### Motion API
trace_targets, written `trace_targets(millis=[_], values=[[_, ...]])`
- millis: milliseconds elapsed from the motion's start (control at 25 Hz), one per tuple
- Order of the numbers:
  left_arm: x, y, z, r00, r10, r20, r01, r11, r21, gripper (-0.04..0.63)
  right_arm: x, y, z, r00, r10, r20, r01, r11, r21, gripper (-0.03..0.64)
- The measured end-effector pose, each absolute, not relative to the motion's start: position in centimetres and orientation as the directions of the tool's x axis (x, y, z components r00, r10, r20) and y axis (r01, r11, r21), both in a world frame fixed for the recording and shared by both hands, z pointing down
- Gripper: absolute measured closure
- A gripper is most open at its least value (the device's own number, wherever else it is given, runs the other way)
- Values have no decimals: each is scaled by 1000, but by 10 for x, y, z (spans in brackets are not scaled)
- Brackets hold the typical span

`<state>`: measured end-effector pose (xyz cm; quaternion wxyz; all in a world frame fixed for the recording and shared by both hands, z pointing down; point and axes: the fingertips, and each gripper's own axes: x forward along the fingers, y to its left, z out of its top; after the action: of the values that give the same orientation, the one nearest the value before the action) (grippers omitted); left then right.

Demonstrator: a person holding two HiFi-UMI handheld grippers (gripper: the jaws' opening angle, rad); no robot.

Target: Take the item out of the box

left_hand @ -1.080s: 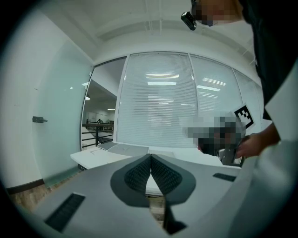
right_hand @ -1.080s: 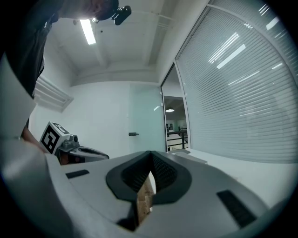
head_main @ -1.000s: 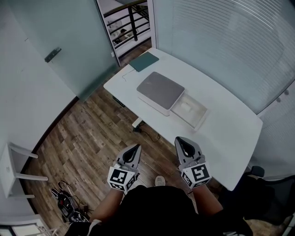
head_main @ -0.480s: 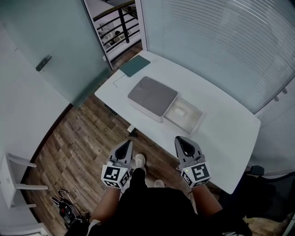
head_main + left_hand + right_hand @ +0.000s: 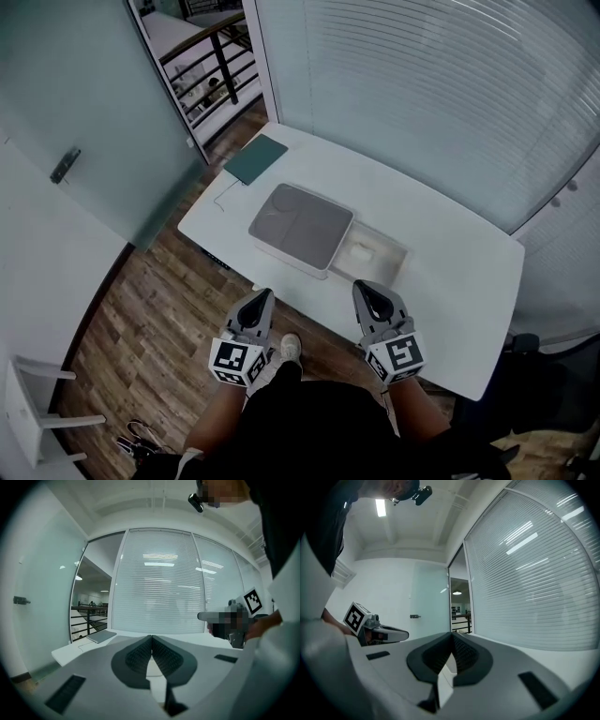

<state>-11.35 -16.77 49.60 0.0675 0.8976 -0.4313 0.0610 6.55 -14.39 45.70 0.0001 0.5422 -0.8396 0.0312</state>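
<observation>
Evidently the left tongs and right tongs are hovering closed and empty, since the item is lying farther off in the box on the desk.

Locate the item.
Head view, table centre: the item lies in the open white tray, right of the grey cover, just beyond the right gripper.

Small white item in open box
</observation>
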Motion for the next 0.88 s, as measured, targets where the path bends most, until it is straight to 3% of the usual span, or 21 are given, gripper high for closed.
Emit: trace_targets(millis=[880], values=[[-101, -286, 504, 834, -523, 176, -541, -838, 75, 583, 58, -229, 474, -150, -983, 105, -988, 147, -38, 611]])
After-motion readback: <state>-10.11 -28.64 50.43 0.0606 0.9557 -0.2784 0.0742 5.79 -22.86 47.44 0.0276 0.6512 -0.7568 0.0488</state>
